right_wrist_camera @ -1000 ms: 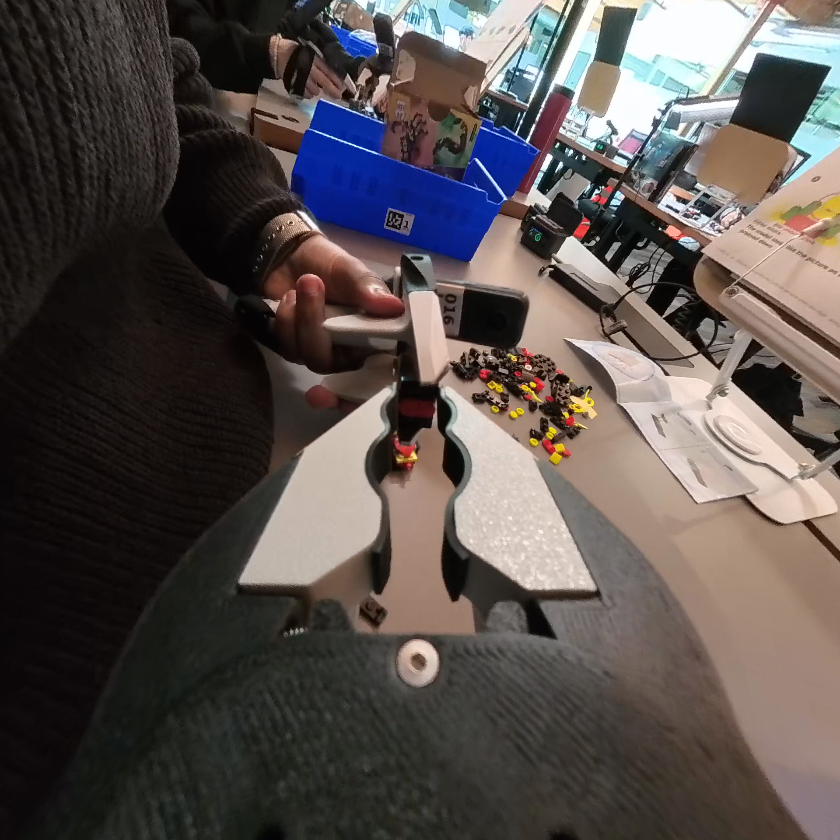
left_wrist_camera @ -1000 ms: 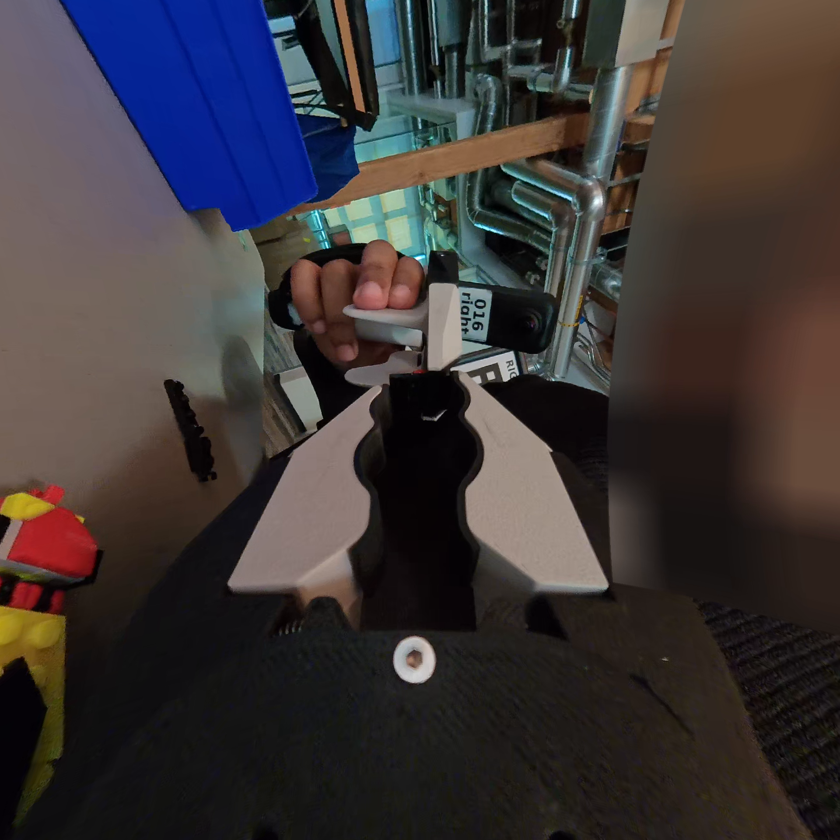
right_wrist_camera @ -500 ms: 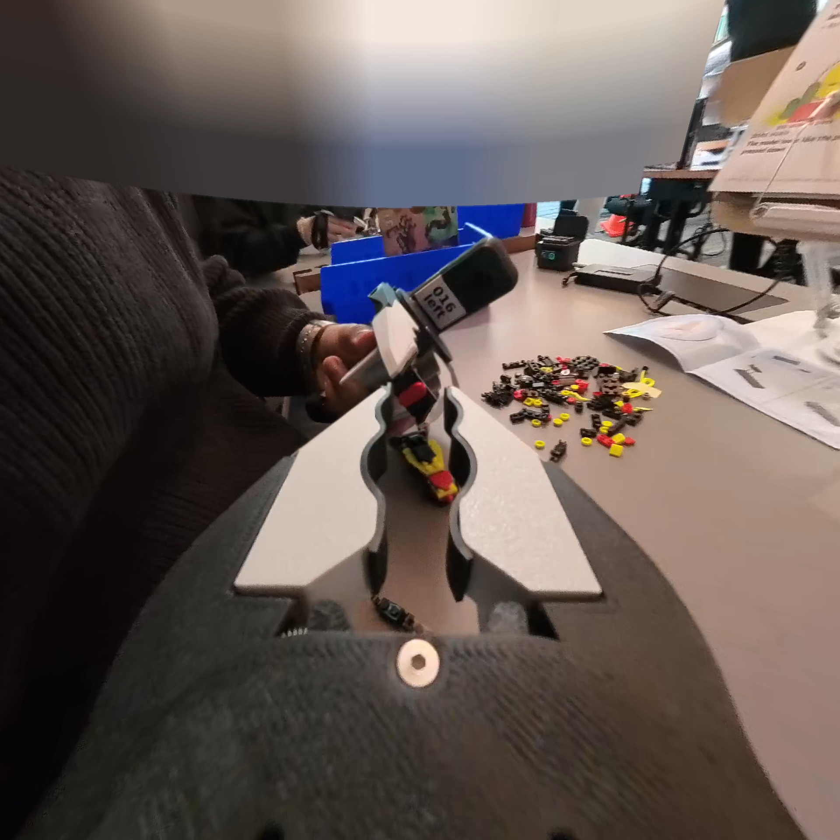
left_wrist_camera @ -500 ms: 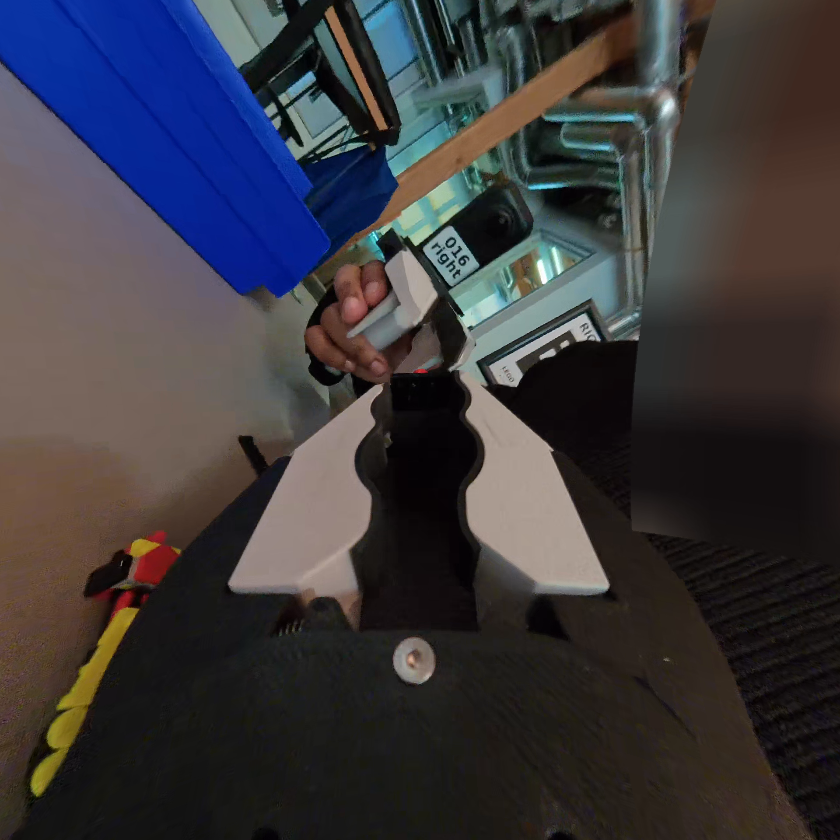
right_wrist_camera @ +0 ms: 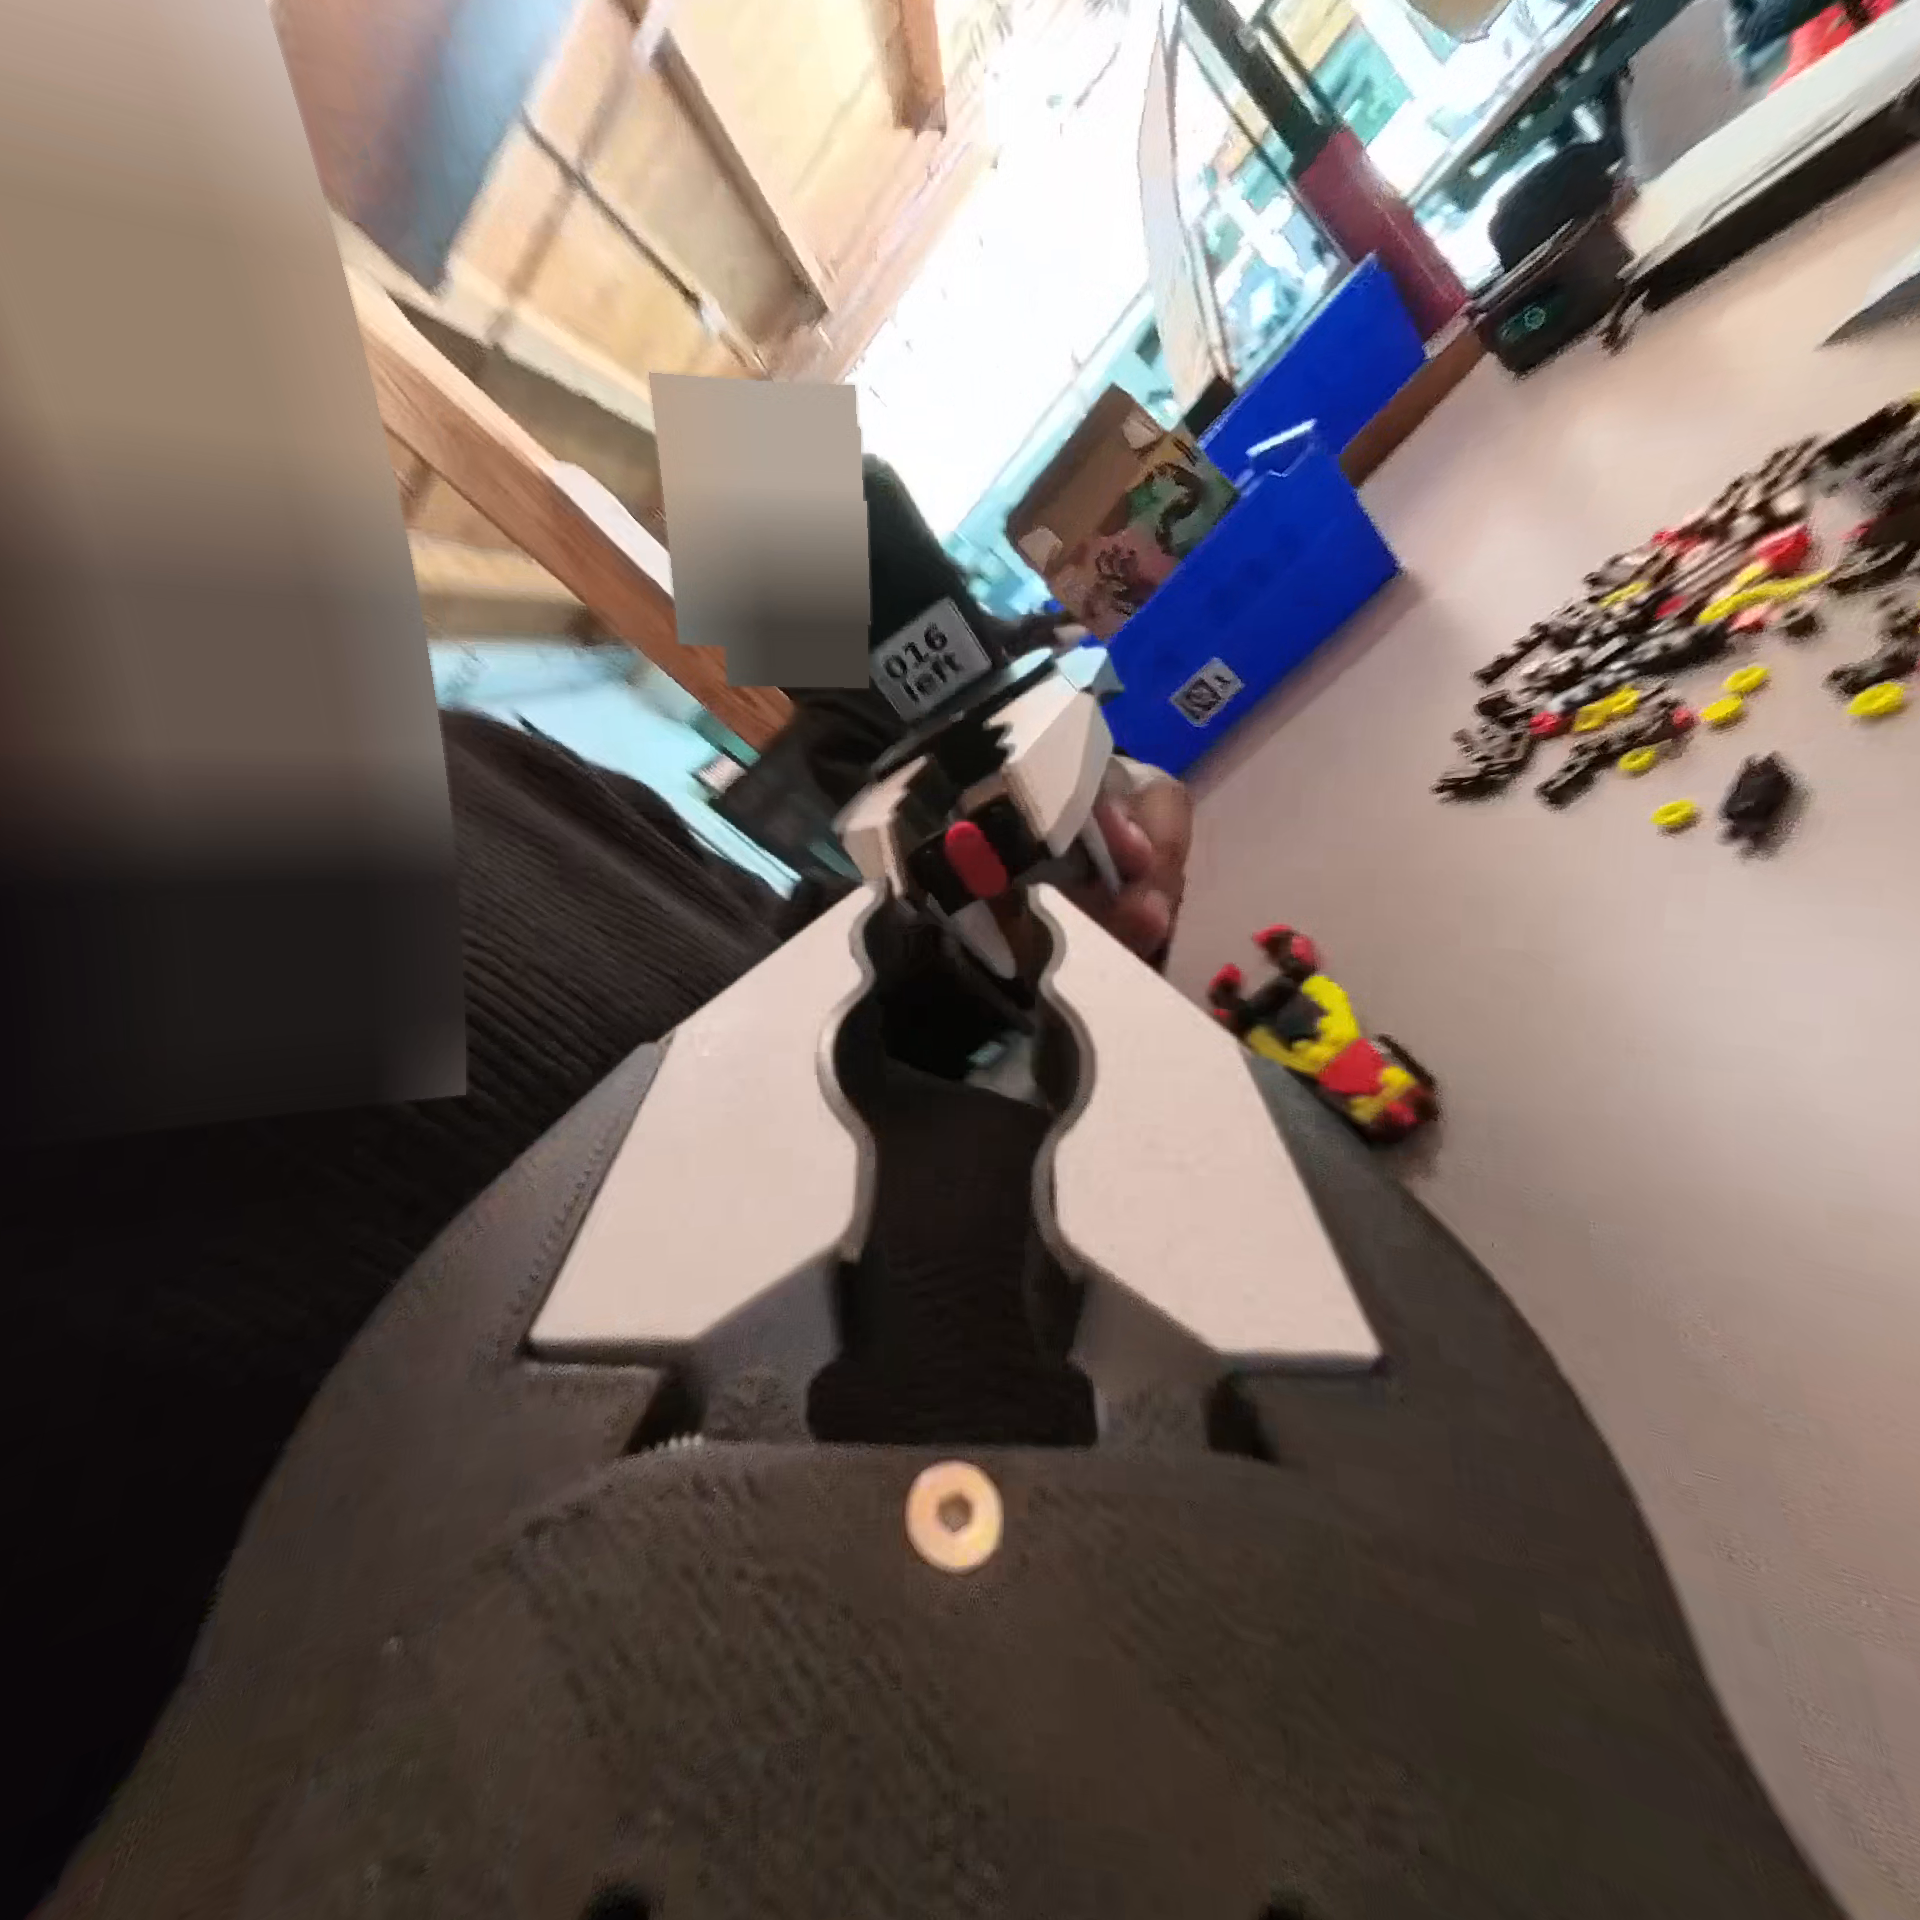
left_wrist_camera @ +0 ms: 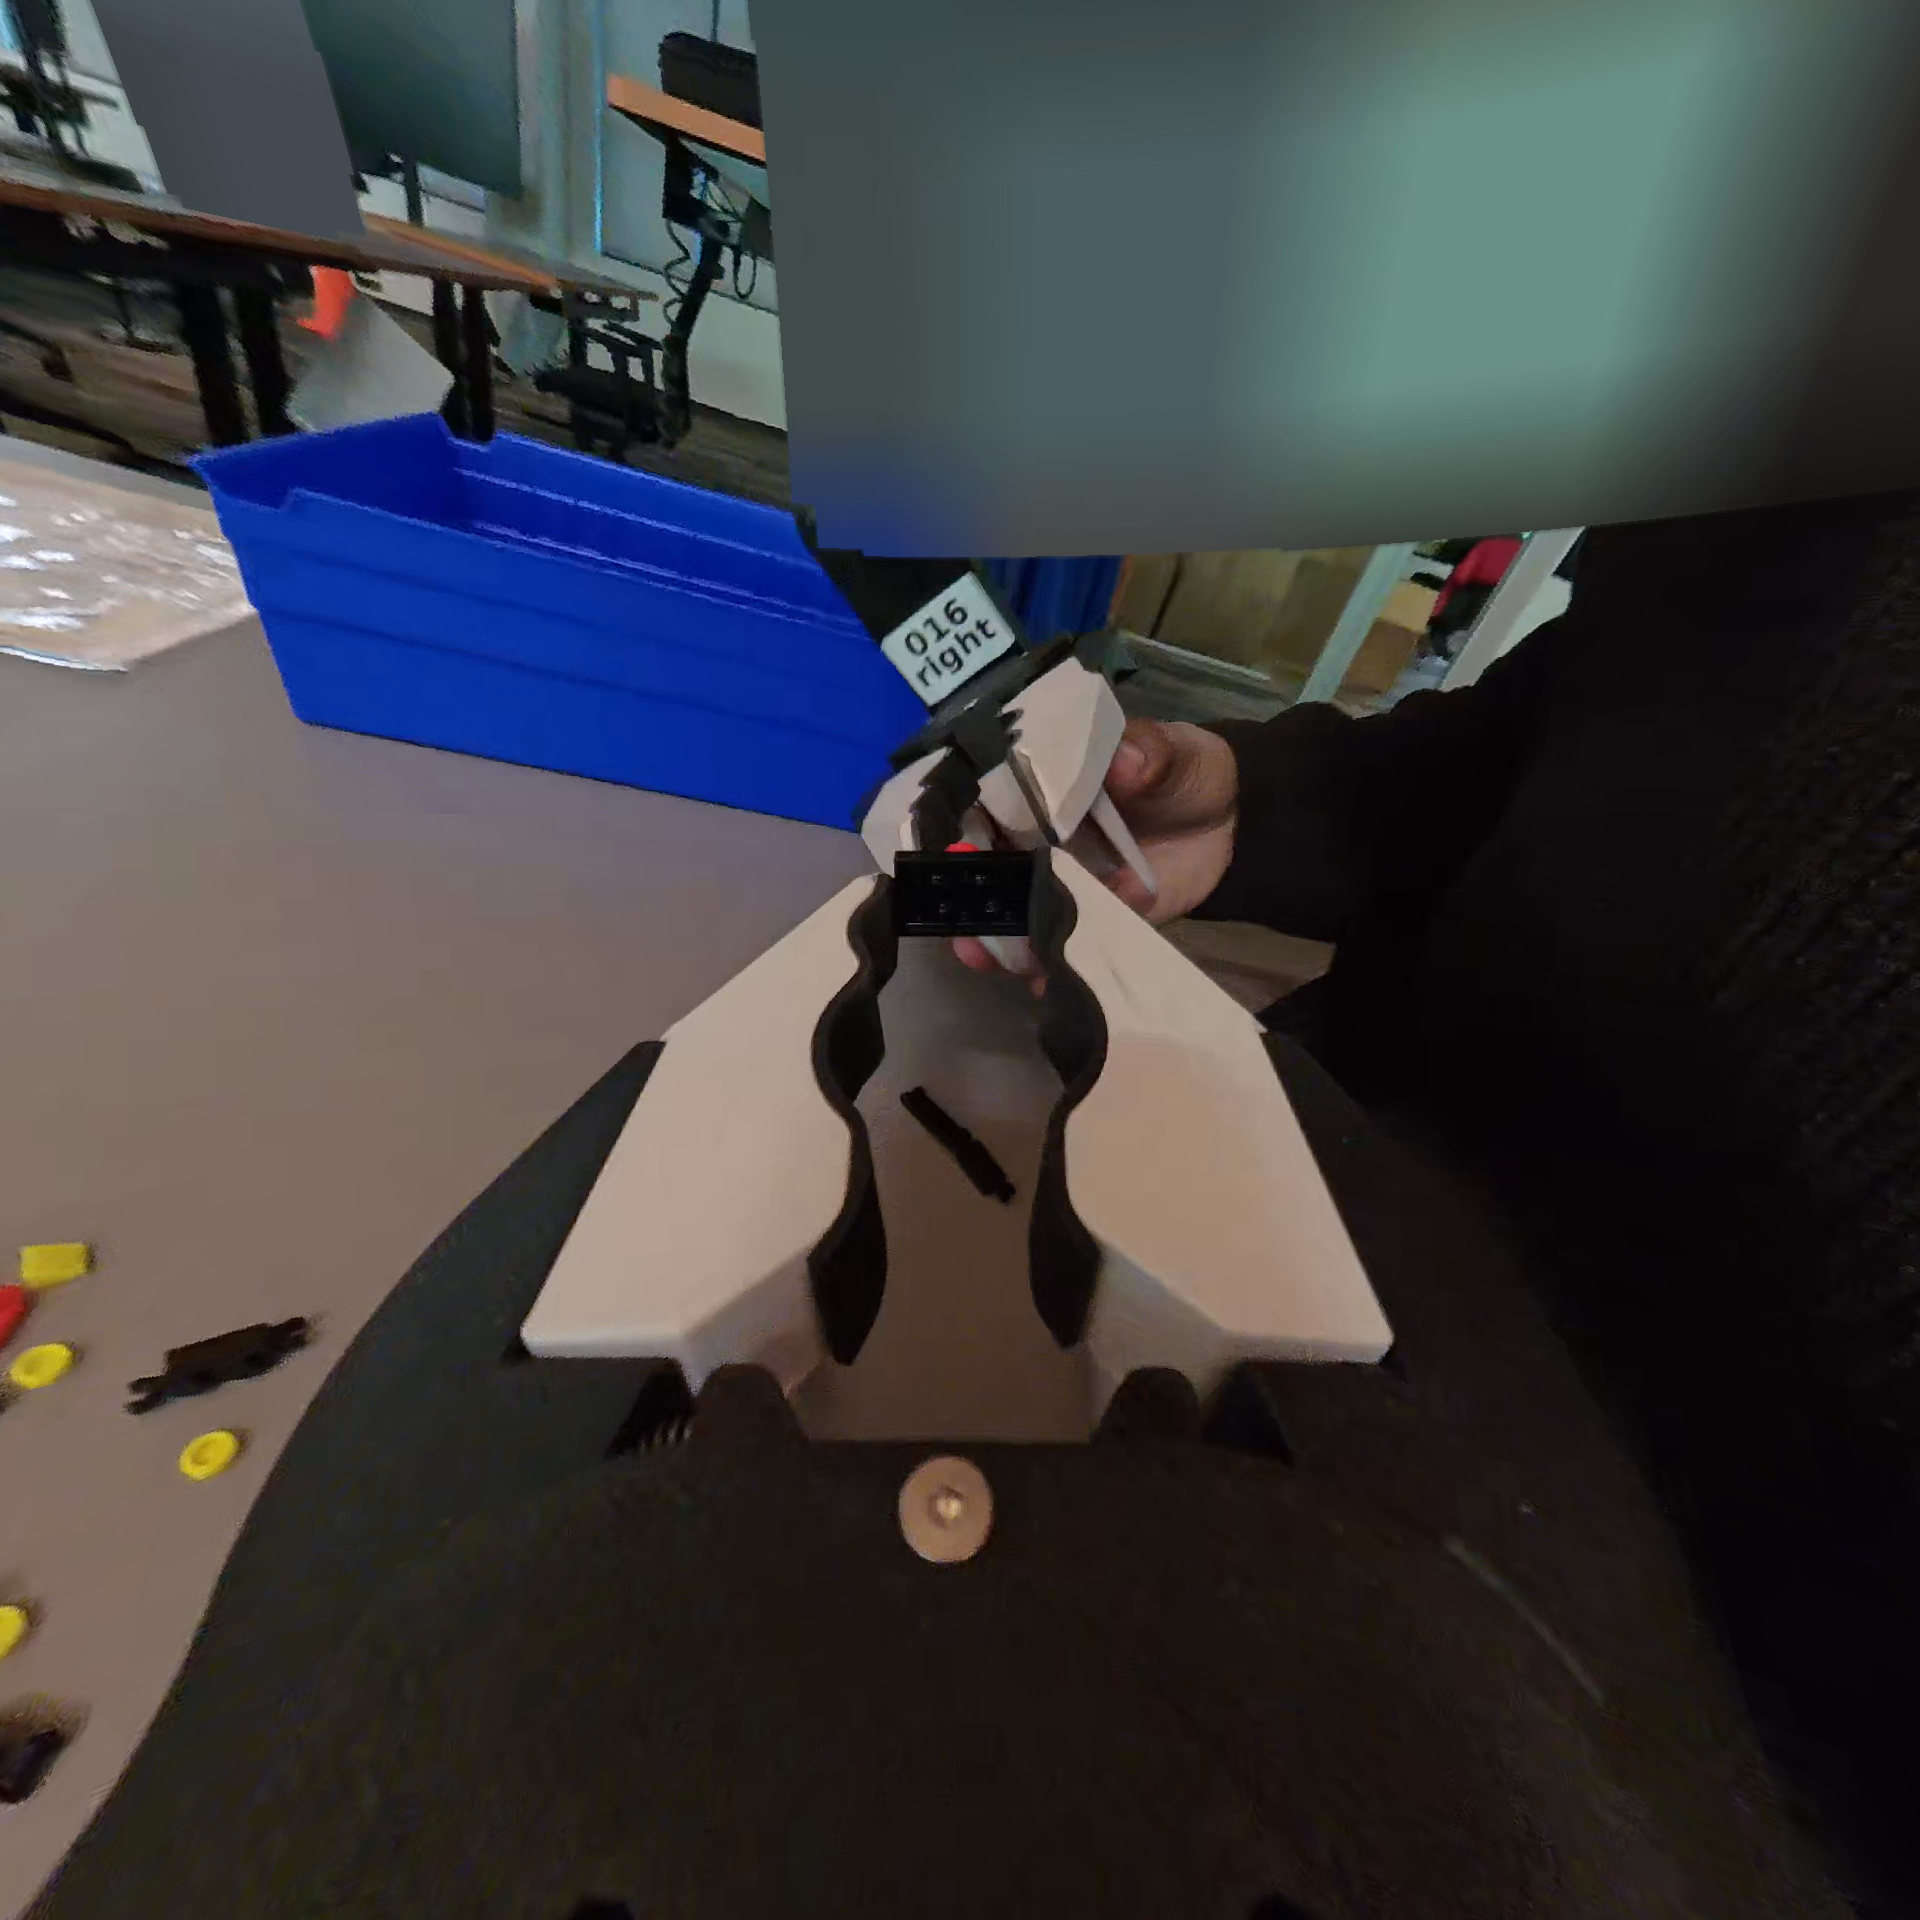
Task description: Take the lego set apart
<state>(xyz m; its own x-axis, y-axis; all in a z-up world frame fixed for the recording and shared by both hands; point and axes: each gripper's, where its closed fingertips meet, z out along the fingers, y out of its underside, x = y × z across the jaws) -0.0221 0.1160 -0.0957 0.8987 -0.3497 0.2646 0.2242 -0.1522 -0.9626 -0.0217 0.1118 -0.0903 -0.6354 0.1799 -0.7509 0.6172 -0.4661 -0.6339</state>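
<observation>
My left gripper (left_wrist_camera: 964,896) is shut on a small black lego brick (left_wrist_camera: 964,894) at its fingertips, held above the table. A red rounded part (right_wrist_camera: 971,857) sits on the brick's far side. My right gripper (right_wrist_camera: 956,930) faces the left one tip to tip, and its narrow jaws close on the same black and red piece. It shows in the left wrist view (left_wrist_camera: 940,821) just behind the brick. The yellow, red and black lego car (right_wrist_camera: 1325,1039) lies on the table to the right of my right gripper. A thin black part (left_wrist_camera: 956,1143) lies on the table under my left fingers.
A pile of loose black, yellow and red pieces (right_wrist_camera: 1714,644) lies farther out on the table, and some show at the left (left_wrist_camera: 208,1361). A blue bin (left_wrist_camera: 540,613) stands behind, with a cardboard box (right_wrist_camera: 1122,499) in another. The person's dark sleeve (left_wrist_camera: 1455,831) is at the right.
Both grippers have swung round together with the small piece still between them. The table now lies level in the left view. The lego car has passed from under my right fingers to their right.
</observation>
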